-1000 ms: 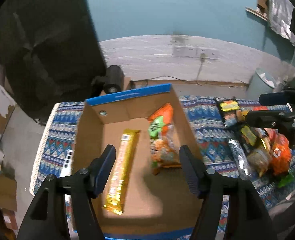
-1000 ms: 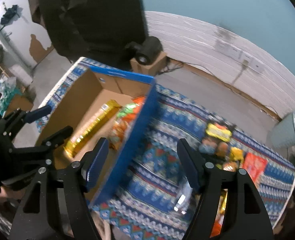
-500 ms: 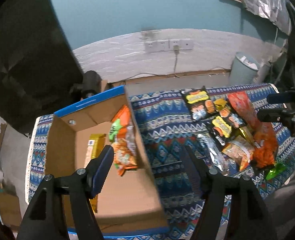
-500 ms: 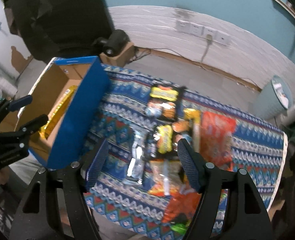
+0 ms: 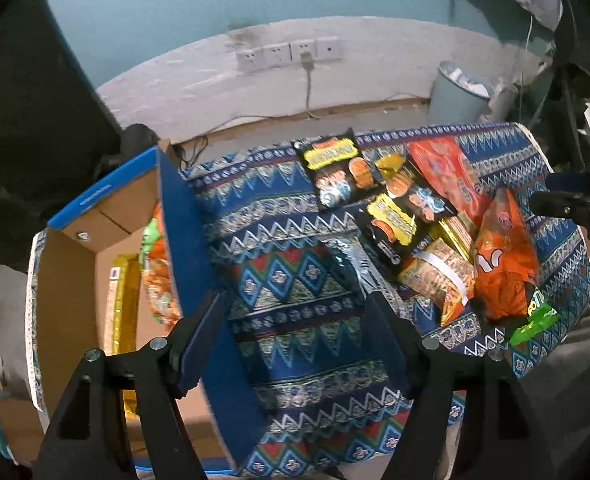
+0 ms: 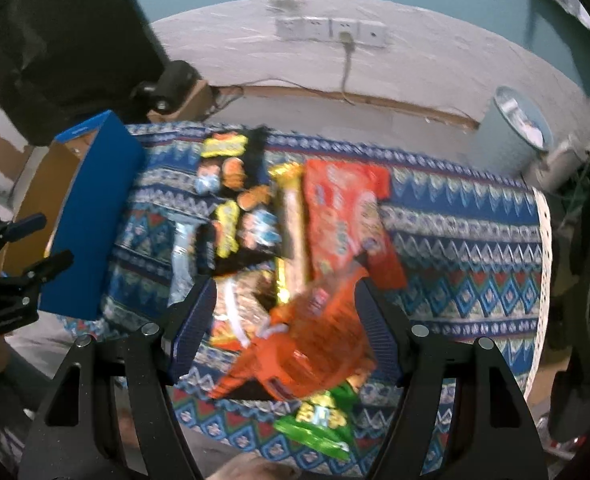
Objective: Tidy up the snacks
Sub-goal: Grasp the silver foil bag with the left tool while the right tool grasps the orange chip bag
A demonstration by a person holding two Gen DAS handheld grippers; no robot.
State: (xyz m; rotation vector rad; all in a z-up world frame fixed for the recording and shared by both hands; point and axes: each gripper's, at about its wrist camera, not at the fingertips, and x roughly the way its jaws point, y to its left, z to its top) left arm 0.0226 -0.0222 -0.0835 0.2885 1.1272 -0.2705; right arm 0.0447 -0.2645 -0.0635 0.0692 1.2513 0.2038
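Snacks in crinkly foil and plastic packets (image 5: 427, 224) lie heaped on the blue patterned tablecloth (image 5: 295, 280), well to the right of the open blue-sided cardboard box (image 5: 95, 240). That box already holds a long gold-wrapped bar (image 5: 125, 292) and an orange-and-green bag (image 5: 157, 272), so the sorting looks partly done with most of the pile left to move. A second ago the left wrist view looked straight down into the box; now it looks over the box's right wall and the bare cloth, the pile filling the upper right. The right wrist view has swung from the box edge to sit directly above the heap, with a translucent orange bag (image 6: 319, 332) and a green packet (image 6: 323, 420) closest under it. Both hands have left the box and crossed to the pile, which I read as a reach for the next pieces. The left gripper (image 5: 295, 344) has just been opening its jaws, and they stand wide with only cloth showing between them. The right gripper (image 6: 285, 328) is spread wide too, its fingers either side of the orange bag in the picture but not pressing on it; that view is blurred, so how close it hangs I cannot tell
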